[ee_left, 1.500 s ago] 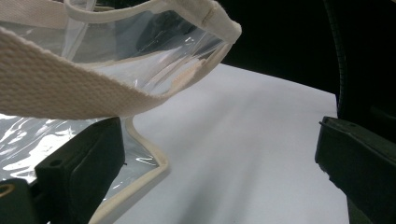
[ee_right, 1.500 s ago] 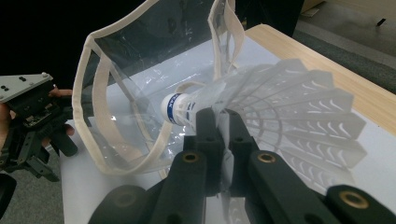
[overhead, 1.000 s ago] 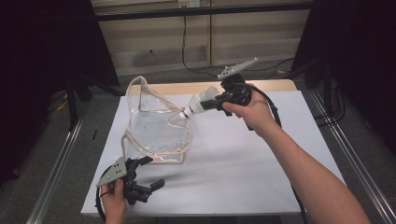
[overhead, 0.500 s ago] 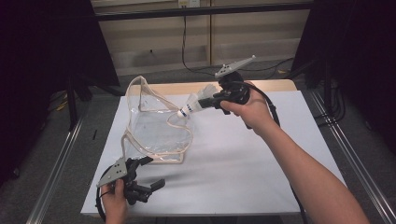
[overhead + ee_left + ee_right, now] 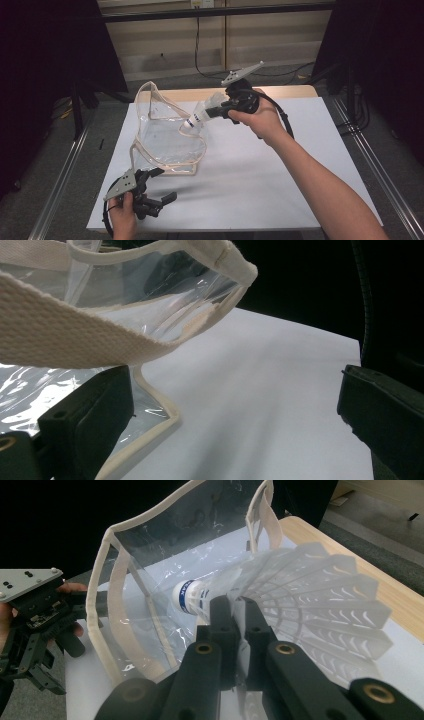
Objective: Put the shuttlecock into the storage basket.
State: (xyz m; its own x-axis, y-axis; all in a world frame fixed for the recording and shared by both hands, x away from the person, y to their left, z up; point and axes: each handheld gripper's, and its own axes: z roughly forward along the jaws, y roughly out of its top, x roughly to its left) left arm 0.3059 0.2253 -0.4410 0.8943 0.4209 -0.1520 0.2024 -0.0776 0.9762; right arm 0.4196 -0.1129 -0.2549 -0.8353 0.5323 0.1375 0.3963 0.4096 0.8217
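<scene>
A clear plastic bag (image 5: pixel 167 142) with beige trim stands open on the white table cover (image 5: pixel 300 165). My right gripper (image 5: pixel 212 112) is shut on the feather skirt of a white shuttlecock (image 5: pixel 196 119), held level with its cork tip at the bag's mouth. In the right gripper view the jaws (image 5: pixel 235 605) pinch the feathers of the shuttlecock (image 5: pixel 310 595), and its blue-banded cork points into the bag (image 5: pixel 150 580). My left gripper (image 5: pixel 159 186) stands open at the table's front left, by the bag's near edge. In the left gripper view the bag's beige strap (image 5: pixel 75 335) hangs above one jaw.
A strip of the wooden table top (image 5: pixel 280 92) shows behind the white cover. Metal rails (image 5: pixel 60 180) run along both sides on the floor, with black curtains beyond. The right gripper's cable (image 5: pixel 285 120) loops over the person's wrist.
My right gripper has carried the shuttlecock a little to the left and down, closer to the bag's mouth. The left gripper has stayed where it was.
</scene>
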